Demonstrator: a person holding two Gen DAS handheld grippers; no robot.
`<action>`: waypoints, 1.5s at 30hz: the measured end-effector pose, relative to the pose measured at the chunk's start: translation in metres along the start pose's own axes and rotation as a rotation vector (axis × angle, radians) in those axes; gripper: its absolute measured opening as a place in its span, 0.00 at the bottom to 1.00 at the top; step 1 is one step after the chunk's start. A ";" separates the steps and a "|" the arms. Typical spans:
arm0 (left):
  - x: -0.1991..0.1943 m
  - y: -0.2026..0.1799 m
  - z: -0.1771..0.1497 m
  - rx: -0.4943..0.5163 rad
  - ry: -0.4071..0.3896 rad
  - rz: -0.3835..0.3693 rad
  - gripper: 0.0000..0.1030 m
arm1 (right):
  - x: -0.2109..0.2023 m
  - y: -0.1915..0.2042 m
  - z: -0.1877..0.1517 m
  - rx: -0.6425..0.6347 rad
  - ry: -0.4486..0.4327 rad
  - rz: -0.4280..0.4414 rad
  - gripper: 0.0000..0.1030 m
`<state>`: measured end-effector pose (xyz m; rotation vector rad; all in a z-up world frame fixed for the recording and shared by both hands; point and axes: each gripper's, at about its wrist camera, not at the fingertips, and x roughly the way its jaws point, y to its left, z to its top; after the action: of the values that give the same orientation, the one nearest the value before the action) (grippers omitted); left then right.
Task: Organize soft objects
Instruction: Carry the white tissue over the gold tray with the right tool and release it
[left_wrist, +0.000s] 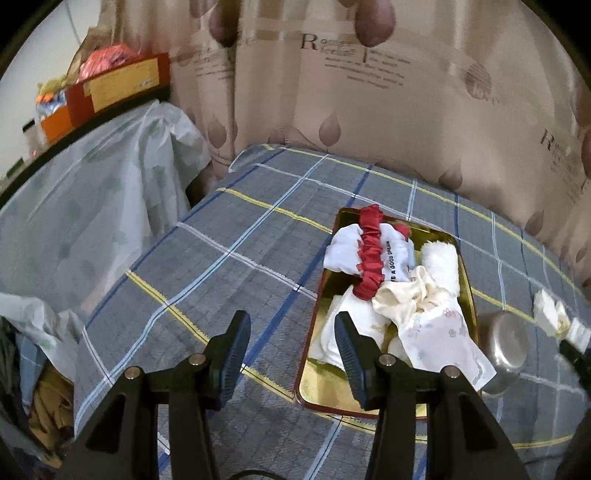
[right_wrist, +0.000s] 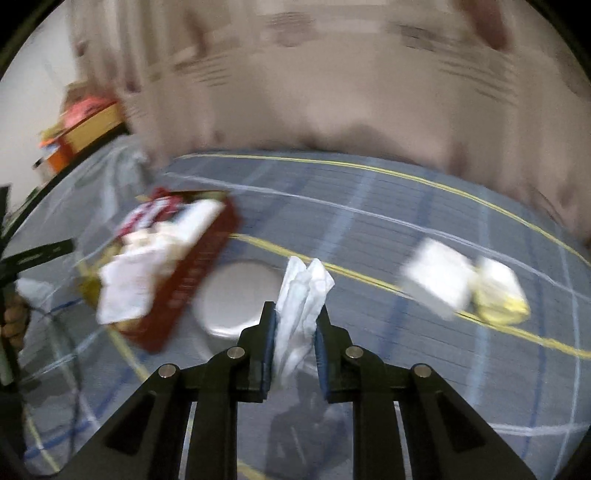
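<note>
White tissue (right_wrist: 303, 295) is sitting pinched in the right gripper (right_wrist: 294, 325), its jaws closing tight on it at lower centre of the right wrist frame. Left of it, the red tin (right_wrist: 192, 280) is holding cloths beside a steel bowl (right_wrist: 236, 295). The left gripper (left_wrist: 291, 339) is hanging half open, gripping nothing, over the plaid surface (left_wrist: 221, 258).

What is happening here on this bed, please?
A person is sorting soft things into a gold tin on the checked bedcover. The right hand-held gripper is shut on a white tissue. The left hand-held gripper hangs open and empty beside the tin, which holds white cloths and a red scrunchie.
</note>
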<state>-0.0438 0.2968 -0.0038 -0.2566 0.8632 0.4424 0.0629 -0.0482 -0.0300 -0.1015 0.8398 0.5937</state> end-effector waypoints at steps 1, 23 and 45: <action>0.001 0.003 0.000 -0.014 0.007 0.003 0.47 | 0.002 0.015 0.003 -0.028 0.003 0.021 0.17; 0.002 0.011 0.002 -0.018 0.026 0.049 0.47 | 0.110 0.166 0.026 -0.269 0.139 0.161 0.17; -0.008 -0.029 -0.008 0.152 -0.030 0.040 0.47 | 0.072 0.149 0.031 -0.194 0.041 0.178 0.65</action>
<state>-0.0398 0.2662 -0.0015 -0.0922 0.8692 0.4147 0.0415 0.1184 -0.0396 -0.2179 0.8343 0.8426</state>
